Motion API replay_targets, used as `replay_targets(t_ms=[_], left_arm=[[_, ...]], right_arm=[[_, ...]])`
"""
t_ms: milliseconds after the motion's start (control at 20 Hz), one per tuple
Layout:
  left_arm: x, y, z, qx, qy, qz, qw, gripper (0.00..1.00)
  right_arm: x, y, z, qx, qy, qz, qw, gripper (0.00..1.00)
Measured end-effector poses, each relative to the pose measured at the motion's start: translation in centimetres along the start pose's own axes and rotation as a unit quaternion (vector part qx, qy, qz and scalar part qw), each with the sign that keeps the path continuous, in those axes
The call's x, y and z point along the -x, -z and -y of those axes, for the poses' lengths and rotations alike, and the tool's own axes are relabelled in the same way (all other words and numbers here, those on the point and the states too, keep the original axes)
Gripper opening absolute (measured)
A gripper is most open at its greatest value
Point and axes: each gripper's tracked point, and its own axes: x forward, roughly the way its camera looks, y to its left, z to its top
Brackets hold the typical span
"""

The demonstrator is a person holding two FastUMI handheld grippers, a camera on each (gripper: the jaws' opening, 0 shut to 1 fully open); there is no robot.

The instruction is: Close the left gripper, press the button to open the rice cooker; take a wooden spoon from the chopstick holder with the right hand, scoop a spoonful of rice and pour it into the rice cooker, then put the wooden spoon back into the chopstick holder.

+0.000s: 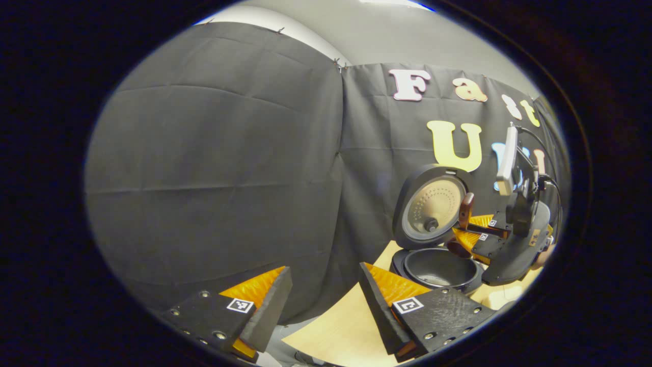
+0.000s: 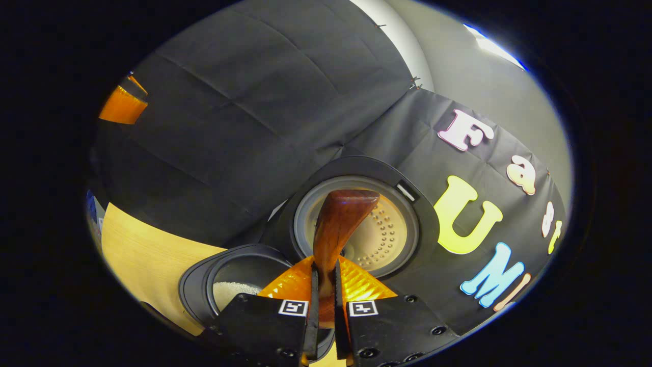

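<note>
One wooden spoon (image 2: 337, 224) is clamped between the right gripper's (image 2: 326, 285) two fingers, its handle end hidden between them, held above the one rice cooker (image 2: 204, 285). Its lid (image 2: 417, 214) stands open, and white rice shows in the pot, partly covered by the fingers. Off to the side, the left gripper (image 1: 326, 300) hangs spread wide, grasping nothing, over the table (image 1: 336, 331).

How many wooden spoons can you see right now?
1. The wooden spoon is pinched in the right claw, held above the open rice cooker in front of its raised lid. Others may sit in a holder outside these views.
</note>
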Motion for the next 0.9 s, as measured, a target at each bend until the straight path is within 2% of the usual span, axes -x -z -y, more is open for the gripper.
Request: replay_targets(t_ms=[150, 250, 400, 700, 800, 900], left_arm=[[0.0, -0.2, 0.1, -0.003, 0.002, 0.002, 1.0, 0.8], [0.0, -0.4, 0.2, -0.004, 0.005, 0.003, 1.0, 0.8], [0.2, -1.0, 0.9, 0.006, 0.014, 0.005, 1.0, 0.8], [-0.3, -2.4, 3.4, -0.005, 0.044, 0.015, 0.999, 0.8], [-0.4, -2.9, 4.7, -0.005, 0.058, 0.017, 0.998, 0.8], [-0.8, -3.2, 6.7, -0.006, 0.074, 0.02, 0.997, 0.8]], right_arm=[[-0.2, 0.7, -0.1, -0.047, -0.005, -0.016, 0.999, 0.15], [-0.3, 1.5, -0.4, -0.131, -0.014, -0.034, 0.991, 0.15], [0.3, 1.6, -0.3, -0.265, -0.016, -0.059, 0.962, 0.12], [2.7, 1.4, 3.3, -0.42, 0.0, -0.049, 0.906, 0.15], [3.3, 1.6, 4.7, -0.443, 0.015, -0.043, 0.895, 0.15], [4.5, 1.9, 6.0, -0.451, 0.04, -0.039, 0.891, 0.15]])
